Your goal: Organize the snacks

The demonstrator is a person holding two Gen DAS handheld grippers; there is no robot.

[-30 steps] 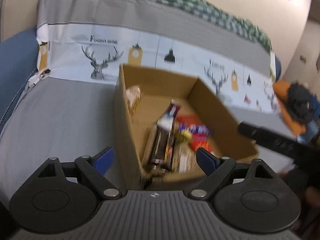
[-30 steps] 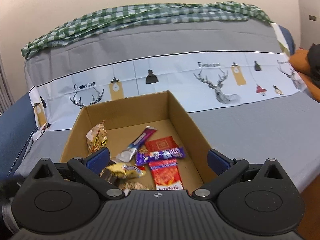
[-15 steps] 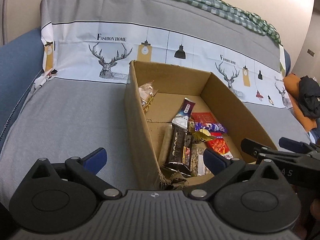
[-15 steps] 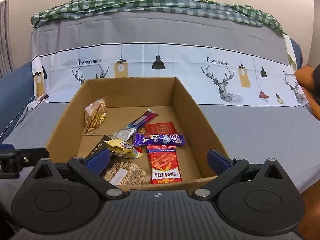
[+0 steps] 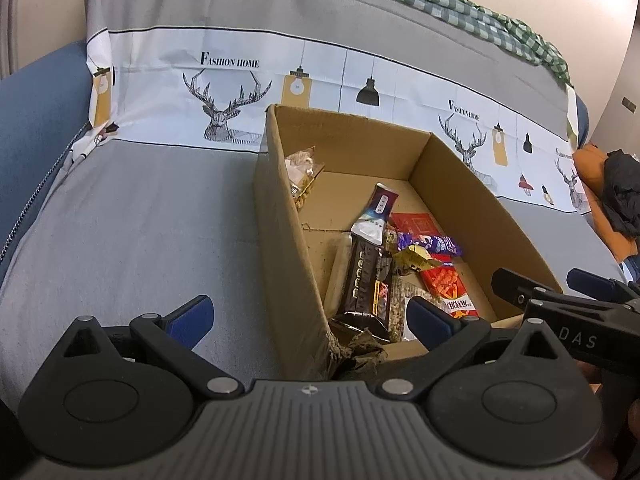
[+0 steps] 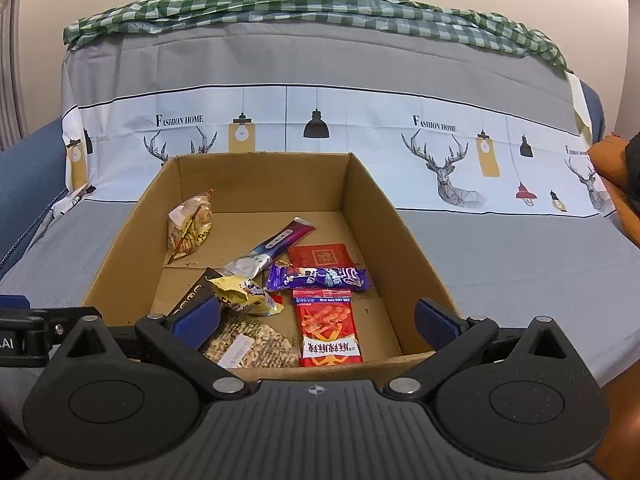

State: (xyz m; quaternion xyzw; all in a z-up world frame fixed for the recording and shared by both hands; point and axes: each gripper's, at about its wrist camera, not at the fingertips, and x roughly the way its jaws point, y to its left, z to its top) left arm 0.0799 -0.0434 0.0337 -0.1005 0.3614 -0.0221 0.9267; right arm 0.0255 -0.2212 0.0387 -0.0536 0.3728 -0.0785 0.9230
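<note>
An open cardboard box (image 6: 376, 200) stands on a grey sofa seat and holds several snack packets. Among them are a red packet (image 6: 328, 328), a purple bar (image 6: 316, 278), a dark chocolate bar (image 5: 366, 280), a yellow wrapper (image 6: 244, 294) and a clear bag of nuts (image 6: 192, 224) at the back left. My right gripper (image 6: 316, 320) is open and empty over the box's near edge. My left gripper (image 5: 308, 316) is open and empty, straddling the box's near left corner (image 5: 344, 356). The right gripper also shows in the left wrist view (image 5: 560, 292).
The sofa back carries a grey and white cover printed with deer and lamps (image 6: 440, 152), with a green checked cloth (image 6: 320, 4) on top. An orange cushion with dark clothing (image 5: 616, 196) lies at the right. Grey seat fabric (image 5: 140, 224) stretches left of the box.
Both grippers have drawn back and steadied in front of the box, so it now sits lower and more centred in each view. Both stay open and empty.
</note>
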